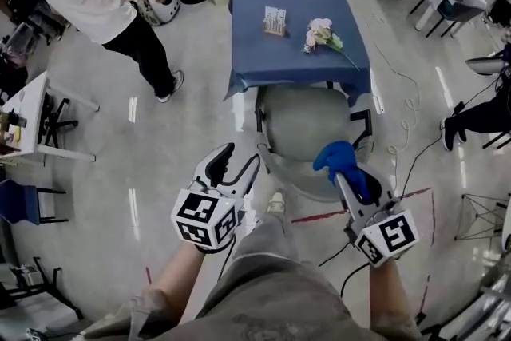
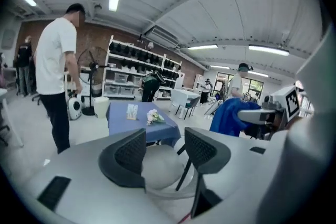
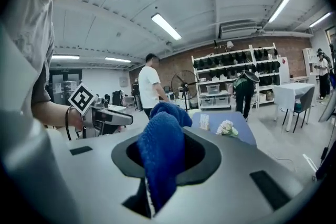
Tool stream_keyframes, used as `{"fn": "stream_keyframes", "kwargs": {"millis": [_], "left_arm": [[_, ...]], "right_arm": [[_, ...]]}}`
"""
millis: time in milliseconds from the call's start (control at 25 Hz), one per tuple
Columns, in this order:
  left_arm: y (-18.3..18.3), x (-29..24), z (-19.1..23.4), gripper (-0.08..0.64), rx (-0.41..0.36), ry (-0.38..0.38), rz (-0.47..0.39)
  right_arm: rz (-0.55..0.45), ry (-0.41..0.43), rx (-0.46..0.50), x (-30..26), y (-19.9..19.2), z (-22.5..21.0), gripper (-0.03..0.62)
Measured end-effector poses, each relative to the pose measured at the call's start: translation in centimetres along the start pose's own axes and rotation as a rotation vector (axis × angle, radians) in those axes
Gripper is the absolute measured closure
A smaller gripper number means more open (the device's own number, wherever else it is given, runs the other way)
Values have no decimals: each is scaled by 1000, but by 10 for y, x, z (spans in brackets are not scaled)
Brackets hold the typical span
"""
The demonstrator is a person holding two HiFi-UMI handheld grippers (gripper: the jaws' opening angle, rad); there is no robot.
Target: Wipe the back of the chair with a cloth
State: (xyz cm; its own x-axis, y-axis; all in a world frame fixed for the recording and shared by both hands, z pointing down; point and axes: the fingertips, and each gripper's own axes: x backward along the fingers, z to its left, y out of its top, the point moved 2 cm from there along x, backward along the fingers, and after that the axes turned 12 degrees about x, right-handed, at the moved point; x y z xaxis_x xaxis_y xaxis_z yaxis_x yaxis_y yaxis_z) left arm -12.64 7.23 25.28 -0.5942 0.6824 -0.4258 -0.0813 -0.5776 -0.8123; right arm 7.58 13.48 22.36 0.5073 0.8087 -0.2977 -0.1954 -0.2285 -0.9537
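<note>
near side of blue table (image 1: 247,20): grey chair (image 1: 307,124) tucked in, back facing us. right gripper (image 1: 345,180) clamped on blue cloth (image 1: 335,156), near chair back, contact unclear. left gripper (image 1: 242,156) wide open, empty. looks like approach step. next: press cloth onto backrest, sweep across.

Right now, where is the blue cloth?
The cloth sits right of centre in the head view, clamped in the right tongs, at the grey chair's near right edge.

Glossy grey floor (image 1: 104,164); blue-clothed table (image 1: 255,52); brick wall (image 2: 97,34); shelving (image 2: 136,68).
</note>
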Motion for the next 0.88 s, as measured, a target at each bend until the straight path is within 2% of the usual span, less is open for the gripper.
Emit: {"fn": "stream_keyframes", "kwargs": {"millis": [80,400,640,880], "left_arm": [[-5,-25,17,324,49,-1,38],[-61,-93,71,324,128,39,218],[-95,-128,94,324,152,63,282],[-134,-152,113,324,208,114,348]], "right_arm": [[36,24,-14,-29,-13,-7,486],[172,114,-86,-118,-77,-17,488],[250,185,-82,-167,-123,-19,488],[326,298,-97,-204,-176,-9,488]]}}
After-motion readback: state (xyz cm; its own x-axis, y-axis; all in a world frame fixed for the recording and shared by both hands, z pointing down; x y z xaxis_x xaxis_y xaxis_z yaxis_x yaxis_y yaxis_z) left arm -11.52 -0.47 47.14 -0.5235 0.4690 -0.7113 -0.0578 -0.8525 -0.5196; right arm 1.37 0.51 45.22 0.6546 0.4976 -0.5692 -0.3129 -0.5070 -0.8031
